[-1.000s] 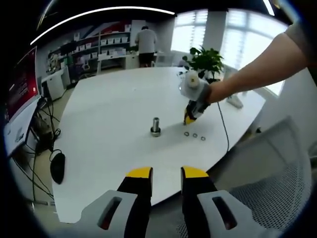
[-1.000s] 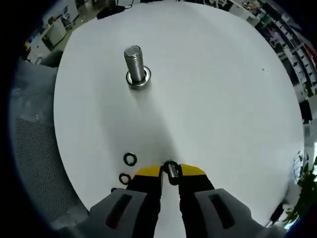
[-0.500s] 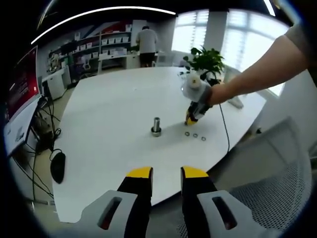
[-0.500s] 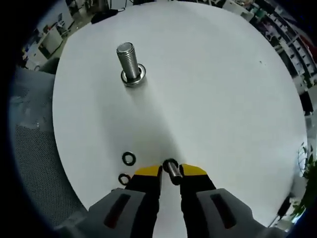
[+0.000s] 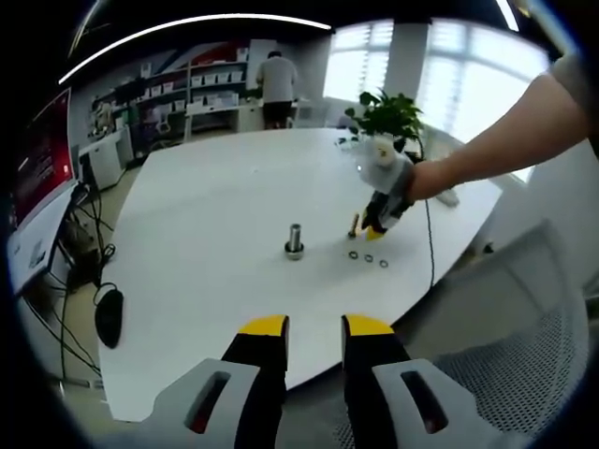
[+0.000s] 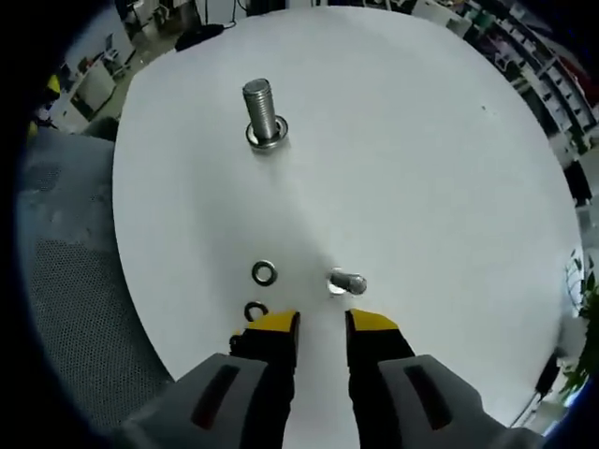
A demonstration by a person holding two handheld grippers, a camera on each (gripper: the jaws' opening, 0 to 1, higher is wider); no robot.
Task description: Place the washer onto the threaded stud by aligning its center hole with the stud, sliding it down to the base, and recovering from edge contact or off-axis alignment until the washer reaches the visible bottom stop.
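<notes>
The tall threaded stud (image 6: 263, 109) stands upright on the white table (image 6: 421, 159) with a metal ring (image 6: 267, 139) around its base; it is also mid-table as the stud (image 5: 295, 238). A short metal bolt (image 6: 347, 282) stands on the table just ahead of my right gripper (image 6: 323, 324), which is open and empty. Two loose washers (image 6: 265, 273) (image 6: 255, 310) lie to the left of the jaws. My left gripper (image 5: 314, 327) hangs open over the near table edge. A hand holds the right gripper (image 5: 379, 223) beside the small bolt (image 5: 355, 224) and three washers (image 5: 369, 257).
A mesh chair (image 5: 524, 346) stands by the near right table edge, also seen as grey mesh (image 6: 75, 281). A thin cable (image 5: 428, 245) crosses the table's right side. A plant (image 5: 388, 110), a mouse (image 5: 109, 315), a monitor (image 5: 37, 159) and a person (image 5: 276, 75) surround the table.
My right gripper let go of the short bolt, which now stands on the table, and drew back from it. The left gripper has not moved.
</notes>
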